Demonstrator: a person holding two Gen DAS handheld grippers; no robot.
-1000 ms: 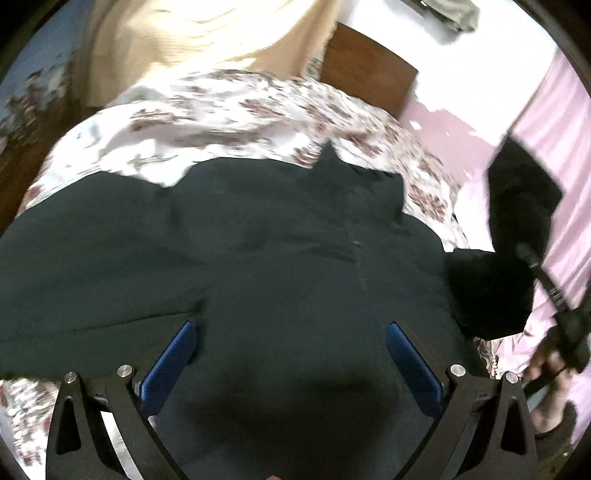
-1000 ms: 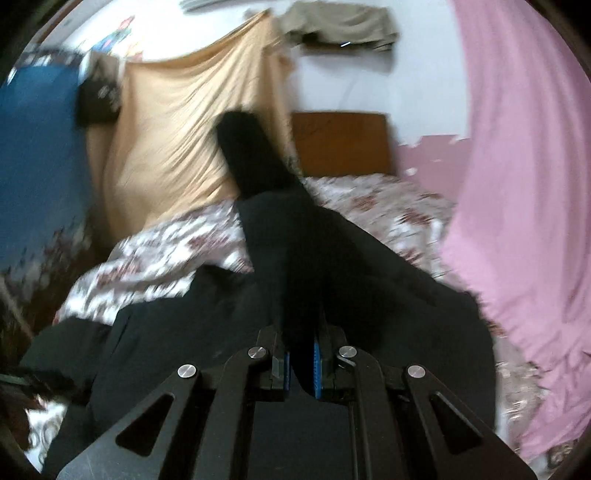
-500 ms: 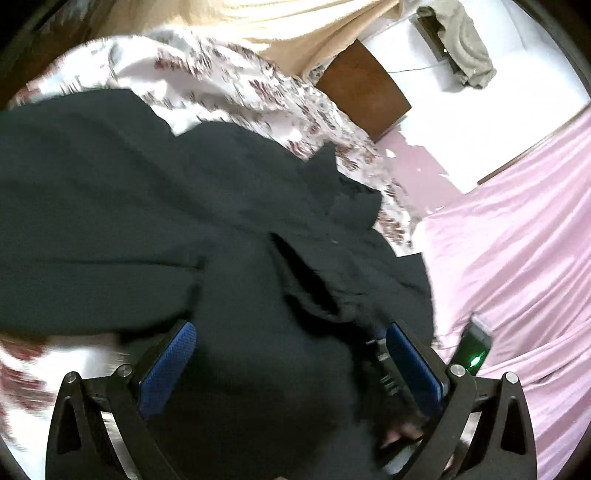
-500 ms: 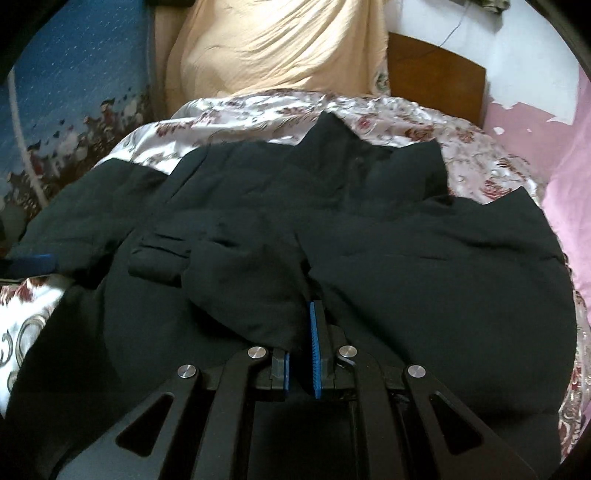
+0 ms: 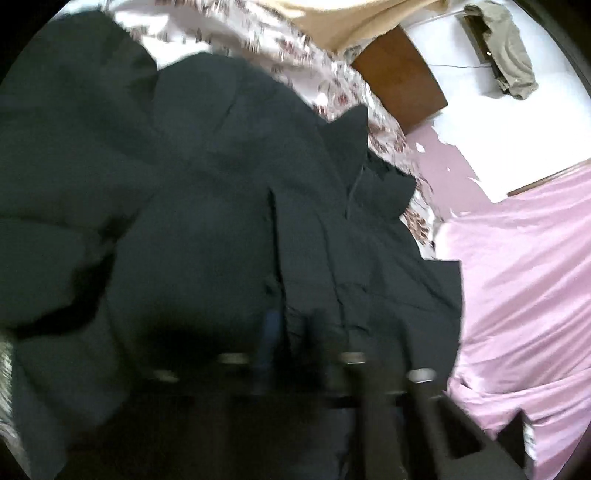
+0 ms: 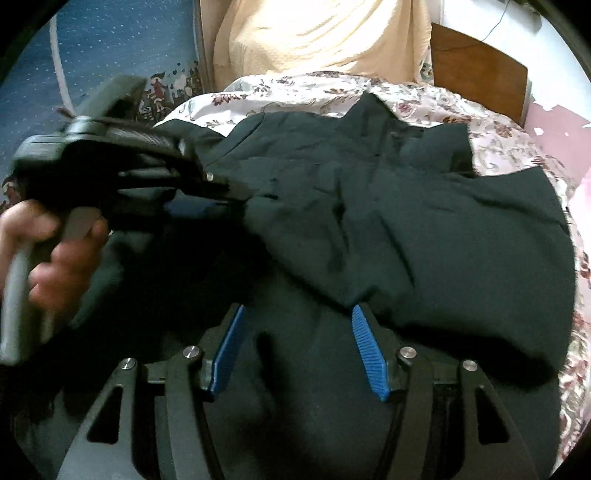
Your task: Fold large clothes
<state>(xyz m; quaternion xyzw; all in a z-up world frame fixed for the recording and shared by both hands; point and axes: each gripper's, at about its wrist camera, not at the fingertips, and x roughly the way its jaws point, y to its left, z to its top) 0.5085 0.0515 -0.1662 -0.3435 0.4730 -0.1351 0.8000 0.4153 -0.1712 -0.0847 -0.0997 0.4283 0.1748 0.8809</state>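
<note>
A large black jacket lies spread on a floral bedspread, its right sleeve folded across the body; it also fills the left wrist view. My right gripper is open, its blue pads just above the jacket's lower part. My left gripper is blurred, its jaws close together with a fold of the jacket between them. In the right wrist view it comes in from the left, held by a hand, pinching the jacket's left side.
A wooden headboard and cream cloth stand at the bed's far end. Pink fabric hangs along the right side. A blue wall is at the left.
My right gripper has opened and let go of the sleeve, which now lies folded across the jacket. My left gripper has closed on the jacket's left side.
</note>
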